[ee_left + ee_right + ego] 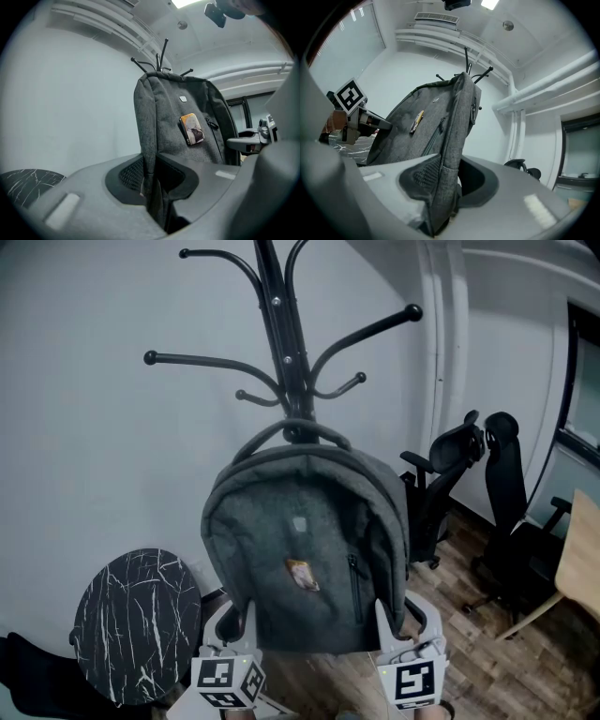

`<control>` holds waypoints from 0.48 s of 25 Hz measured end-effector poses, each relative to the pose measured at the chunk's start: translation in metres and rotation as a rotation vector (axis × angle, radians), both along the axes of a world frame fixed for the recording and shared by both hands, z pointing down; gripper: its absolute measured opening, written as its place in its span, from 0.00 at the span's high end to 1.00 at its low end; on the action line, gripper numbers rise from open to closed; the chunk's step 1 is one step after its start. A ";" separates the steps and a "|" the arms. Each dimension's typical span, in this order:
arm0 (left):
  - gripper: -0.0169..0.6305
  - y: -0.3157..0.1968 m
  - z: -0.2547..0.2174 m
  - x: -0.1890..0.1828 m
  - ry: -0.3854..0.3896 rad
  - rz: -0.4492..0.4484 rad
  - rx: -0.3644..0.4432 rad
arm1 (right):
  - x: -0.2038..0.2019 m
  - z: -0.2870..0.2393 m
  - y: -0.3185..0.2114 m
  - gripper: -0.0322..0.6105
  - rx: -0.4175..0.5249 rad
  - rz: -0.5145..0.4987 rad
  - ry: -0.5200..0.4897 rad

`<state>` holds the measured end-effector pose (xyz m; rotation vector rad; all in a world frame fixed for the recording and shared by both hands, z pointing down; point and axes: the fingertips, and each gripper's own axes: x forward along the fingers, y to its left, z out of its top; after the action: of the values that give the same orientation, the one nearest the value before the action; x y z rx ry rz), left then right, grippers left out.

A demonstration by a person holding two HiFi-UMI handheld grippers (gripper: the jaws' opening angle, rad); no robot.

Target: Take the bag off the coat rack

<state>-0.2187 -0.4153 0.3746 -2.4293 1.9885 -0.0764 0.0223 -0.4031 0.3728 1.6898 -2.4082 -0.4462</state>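
A grey backpack (305,549) hangs by its top handle from the black coat rack (286,343) and tilts out toward me at the bottom. A small picture tag (301,574) sits on its front. My left gripper (236,626) is shut on the bag's lower left edge, where the fabric (152,187) is pinched between the jaws. My right gripper (398,620) is shut on the lower right edge, with the side seam (445,187) clamped between its pads. The rack's hooks (157,63) show just above the bag's top in both gripper views.
A round black marble-look table (138,622) stands at lower left. Black office chairs (473,493) are at the right, on a wooden floor (487,662). A light wooden tabletop (579,549) sits at the far right edge. A white wall is behind the rack.
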 end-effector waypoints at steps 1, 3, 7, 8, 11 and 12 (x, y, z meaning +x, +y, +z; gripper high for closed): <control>0.87 0.004 -0.002 0.000 0.001 0.001 0.004 | 0.000 -0.001 0.004 0.78 0.001 0.001 -0.001; 0.87 0.013 -0.004 0.000 0.004 0.001 0.011 | 0.000 -0.002 0.013 0.78 0.000 0.004 0.002; 0.87 0.029 -0.007 0.001 0.008 0.004 0.019 | 0.001 -0.003 0.028 0.78 -0.008 0.015 0.006; 0.87 0.034 -0.007 0.001 0.008 0.005 0.021 | 0.001 -0.003 0.032 0.78 -0.009 0.017 0.008; 0.87 0.048 -0.009 0.001 0.008 0.009 0.025 | 0.001 -0.004 0.045 0.78 -0.007 0.021 0.009; 0.87 0.052 -0.010 0.000 0.010 0.010 0.027 | 0.000 -0.005 0.049 0.78 -0.005 0.021 0.009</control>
<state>-0.2183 -0.3636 0.3648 -2.4283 1.9684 -0.0372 0.0227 -0.3542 0.3675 1.7062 -2.3809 -0.4440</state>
